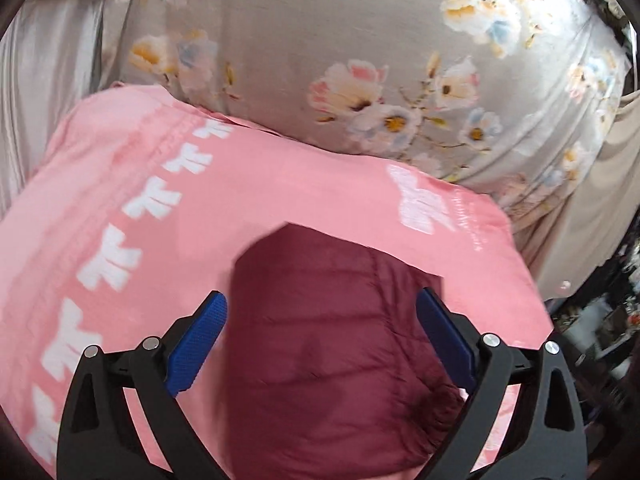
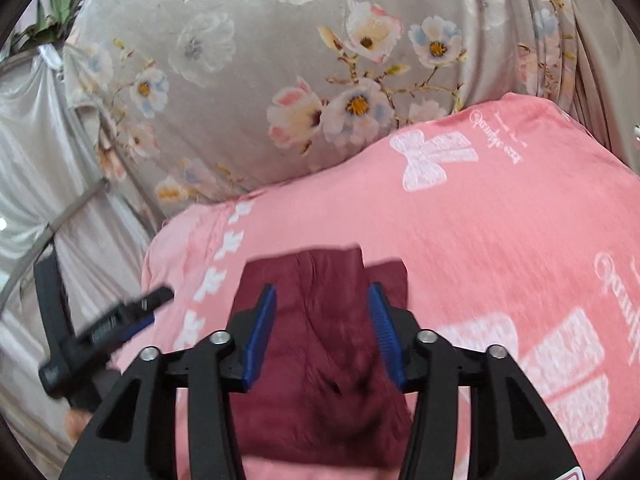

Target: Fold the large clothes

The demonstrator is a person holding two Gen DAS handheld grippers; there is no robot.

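Both grippers are up off the cloth right now. The left gripper [image 1: 322, 328] has its blue pads spread wide with nothing pinched between them. The right gripper [image 2: 322, 326] stands partly open, narrower than the left, also empty. Below them lies the maroon garment [image 1: 332, 360], a folded bundle resting on the pink blanket [image 1: 280, 184], which covers the bed in front of the floral sheet [image 1: 320, 40] at twelve o'clock. From the right wrist view the other tool shows at nine o'clock, well clear of the bundle. That maroon fabric looks soft, light and limp, faintly creased, so I'd judge it will sag and slide open if lifted by the middle. Best hold, I reckon: pinch the far corners at eleven and one o'clock, through all layers at once, and keep the edge taut.
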